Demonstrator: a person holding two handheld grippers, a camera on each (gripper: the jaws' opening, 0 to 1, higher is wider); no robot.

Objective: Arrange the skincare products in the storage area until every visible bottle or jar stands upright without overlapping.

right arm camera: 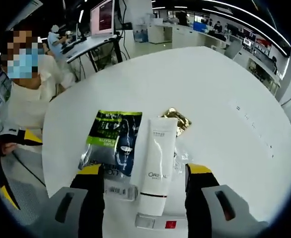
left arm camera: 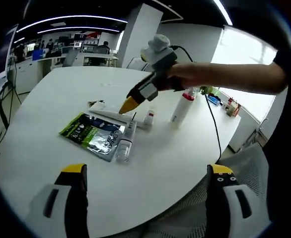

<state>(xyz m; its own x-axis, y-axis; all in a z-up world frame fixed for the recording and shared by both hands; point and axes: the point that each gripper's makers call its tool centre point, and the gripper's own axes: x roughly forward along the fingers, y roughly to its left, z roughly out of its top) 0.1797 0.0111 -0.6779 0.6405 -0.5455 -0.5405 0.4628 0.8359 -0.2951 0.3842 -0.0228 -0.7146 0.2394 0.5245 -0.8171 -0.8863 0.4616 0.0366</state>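
Note:
A white tube (right arm camera: 158,161) lies flat on the white table (right arm camera: 220,94), its length running between the jaws of my right gripper (right arm camera: 144,171), which is open and straddles it. To its left lie a green-and-black sachet (right arm camera: 113,141) and a small clear bottle (right arm camera: 120,191) on its side. A gold sachet (right arm camera: 176,119) sits beyond the tube. In the left gripper view the right gripper (left arm camera: 129,105) hovers over the tube (left arm camera: 110,115), beside the sachet (left arm camera: 91,134) and the lying bottle (left arm camera: 124,148). A small bottle (left arm camera: 149,117) and a red-capped white bottle (left arm camera: 181,106) stand behind. My left gripper (left arm camera: 147,169) is open, holding nothing.
A flat white box with a red mark (right arm camera: 155,222) lies at the near end of the tube. Small items (left arm camera: 230,106) sit at the table's far right edge. A cable (left arm camera: 212,124) crosses the table. A seated person (right arm camera: 29,104) is by the table's edge; office desks stand behind.

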